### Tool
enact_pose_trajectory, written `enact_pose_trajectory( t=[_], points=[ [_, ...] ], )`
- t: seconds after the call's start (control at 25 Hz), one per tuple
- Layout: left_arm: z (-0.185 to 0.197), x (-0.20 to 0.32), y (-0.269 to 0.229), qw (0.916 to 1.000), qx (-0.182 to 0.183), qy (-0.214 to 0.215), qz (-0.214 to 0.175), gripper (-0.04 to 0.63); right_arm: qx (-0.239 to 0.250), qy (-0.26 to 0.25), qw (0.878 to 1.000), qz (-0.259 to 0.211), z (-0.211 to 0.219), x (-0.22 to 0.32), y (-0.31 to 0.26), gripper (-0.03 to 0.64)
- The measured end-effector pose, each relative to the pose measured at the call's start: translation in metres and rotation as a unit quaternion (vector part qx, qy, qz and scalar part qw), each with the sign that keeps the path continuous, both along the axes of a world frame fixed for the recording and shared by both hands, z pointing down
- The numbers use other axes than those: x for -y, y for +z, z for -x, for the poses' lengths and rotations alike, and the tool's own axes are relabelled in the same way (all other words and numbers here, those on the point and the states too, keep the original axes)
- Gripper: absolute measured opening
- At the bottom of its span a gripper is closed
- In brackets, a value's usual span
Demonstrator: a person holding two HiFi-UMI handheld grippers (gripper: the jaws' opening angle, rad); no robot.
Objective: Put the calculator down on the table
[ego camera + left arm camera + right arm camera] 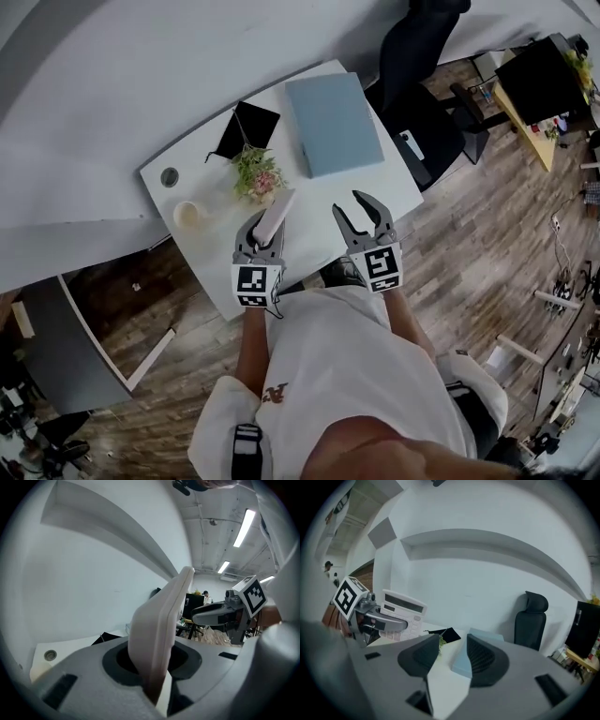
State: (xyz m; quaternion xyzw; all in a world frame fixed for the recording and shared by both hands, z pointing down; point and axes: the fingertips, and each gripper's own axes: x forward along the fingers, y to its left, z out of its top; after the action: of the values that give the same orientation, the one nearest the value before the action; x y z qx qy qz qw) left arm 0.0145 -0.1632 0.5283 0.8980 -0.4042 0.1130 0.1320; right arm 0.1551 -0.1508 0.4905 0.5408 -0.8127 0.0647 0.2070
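A white calculator (pixel 276 214) stands tilted on edge between the jaws of my left gripper (pixel 262 230), held above the near part of the white table (pixel 314 225). In the left gripper view the calculator (pixel 161 616) shows edge-on, with the left gripper (pixel 154 667) shut on its lower end. My right gripper (pixel 347 201) hovers beside it to the right, open with nothing between its fingers. The right gripper view shows its own open jaws (pixel 452 656) and, to the left, the calculator's keys and display (pixel 404 609).
On the table lie a light-blue folder (pixel 335 124), a black pouch (pixel 248 131), a small potted plant (pixel 258 176) and a cup (pixel 188 214). A black office chair (pixel 422 94) stands at the table's right end. The table's near edge is just in front of the person.
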Motion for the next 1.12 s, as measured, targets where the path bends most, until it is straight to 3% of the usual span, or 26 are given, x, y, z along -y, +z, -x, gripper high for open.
enact_pose_trajectory(
  t=[0.32,0.64,1.12],
  points=[
    [-0.003,-0.008,0.026,0.9963,-0.012,-0.070,0.050,0.107,0.010,-0.079,0.997,0.020,-0.003,0.016,0.022,0.190],
    [-0.013,-0.017,0.056,0.9887,-0.028,-0.113,0.095,0.106,0.013,-0.142,0.988,0.055,-0.005,0.015,0.054,0.189],
    [-0.042,-0.037,0.106,0.9773,0.000,-0.133,0.165,0.106,0.017,-0.214,0.971,0.108,-0.005,0.004,0.099,0.190]
  ],
)
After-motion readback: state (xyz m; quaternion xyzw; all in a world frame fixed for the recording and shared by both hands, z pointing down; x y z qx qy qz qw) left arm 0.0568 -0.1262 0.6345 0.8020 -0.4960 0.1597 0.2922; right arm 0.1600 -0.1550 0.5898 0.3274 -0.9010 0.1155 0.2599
